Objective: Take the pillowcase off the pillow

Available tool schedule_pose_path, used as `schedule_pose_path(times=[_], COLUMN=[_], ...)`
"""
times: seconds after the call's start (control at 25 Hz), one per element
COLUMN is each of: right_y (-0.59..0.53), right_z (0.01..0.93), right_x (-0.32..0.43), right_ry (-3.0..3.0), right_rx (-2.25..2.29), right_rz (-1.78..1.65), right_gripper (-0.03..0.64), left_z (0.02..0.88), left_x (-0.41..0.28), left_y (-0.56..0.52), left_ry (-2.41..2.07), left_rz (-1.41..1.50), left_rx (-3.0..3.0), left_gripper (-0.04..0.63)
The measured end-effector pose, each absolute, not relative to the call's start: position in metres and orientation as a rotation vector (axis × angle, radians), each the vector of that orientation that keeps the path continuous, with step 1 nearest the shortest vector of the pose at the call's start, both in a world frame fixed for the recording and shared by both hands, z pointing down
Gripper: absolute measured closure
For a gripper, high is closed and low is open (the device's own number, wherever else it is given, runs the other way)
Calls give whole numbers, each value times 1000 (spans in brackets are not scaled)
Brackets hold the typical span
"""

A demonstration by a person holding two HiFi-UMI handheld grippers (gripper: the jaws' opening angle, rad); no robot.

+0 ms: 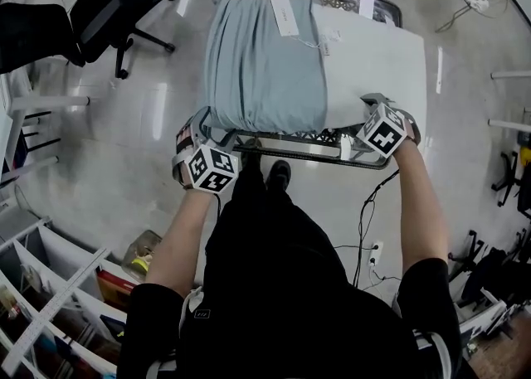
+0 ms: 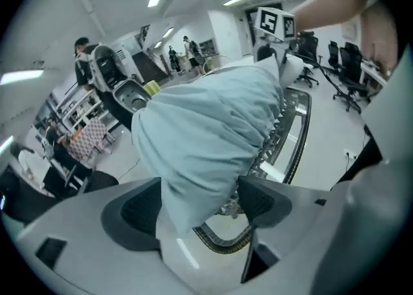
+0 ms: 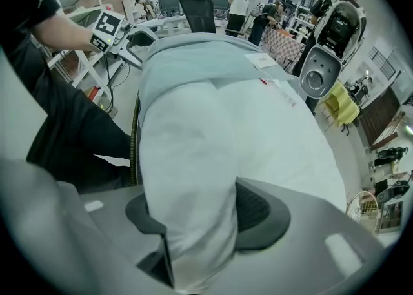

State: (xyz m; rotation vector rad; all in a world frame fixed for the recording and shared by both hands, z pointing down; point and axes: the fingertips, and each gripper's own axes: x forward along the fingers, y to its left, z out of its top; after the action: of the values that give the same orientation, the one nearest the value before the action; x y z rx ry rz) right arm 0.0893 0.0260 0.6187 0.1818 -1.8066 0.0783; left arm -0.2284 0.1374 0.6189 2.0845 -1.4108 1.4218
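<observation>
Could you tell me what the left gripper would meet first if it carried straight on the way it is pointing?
The pale blue pillowcase: its bunched corner already hangs between the left gripper's open jaws. Behind it lies the table's metal rim, though depth is unclear.

pillowcase (image 1: 261,62): plain pale blue-grey. pillow (image 1: 377,54): white, white tags. left gripper (image 2: 200,208) and right gripper (image 3: 200,215): light grey bodies, dark grey textured pads, cubes with black-and-white square markers. table (image 1: 315,138): dark ornate metal rim, scrollwork pattern. floor (image 1: 99,162): glossy pale grey. office chair (image 1: 116,4): black. person's clothing (image 1: 282,269): black.
</observation>
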Motion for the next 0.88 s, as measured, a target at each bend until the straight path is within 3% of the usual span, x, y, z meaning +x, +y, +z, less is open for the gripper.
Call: schedule_pose_path(times=[0.2,0.36,0.52,0.68,0.76,0.88], right_y=[27,31,28,24,25,25], right_z=[625,626,621,619,619,618], right_x=[90,92,92,96,96,97], right_ry=[-1796,-1778,-1785,-1773,-1764,-1755], right_rx=[188,196,193,183,183,186], right_rz=[69,56,62,62,58,52], right_gripper=[362,362,362,362,362,362], left_z=[650,668,666,677,678,676], left_x=[-250,-247,-244,-248,-250,-252], left_y=[145,136,139,152,150,145], left_ry=[-1375,-1286,-1170,-986,-973,-946], left_rz=[1245,1308,1345,1540,1551,1573], left_rx=[1985,2043,2105,2155,2159,2157], left_gripper=[239,246,295,298,372,427])
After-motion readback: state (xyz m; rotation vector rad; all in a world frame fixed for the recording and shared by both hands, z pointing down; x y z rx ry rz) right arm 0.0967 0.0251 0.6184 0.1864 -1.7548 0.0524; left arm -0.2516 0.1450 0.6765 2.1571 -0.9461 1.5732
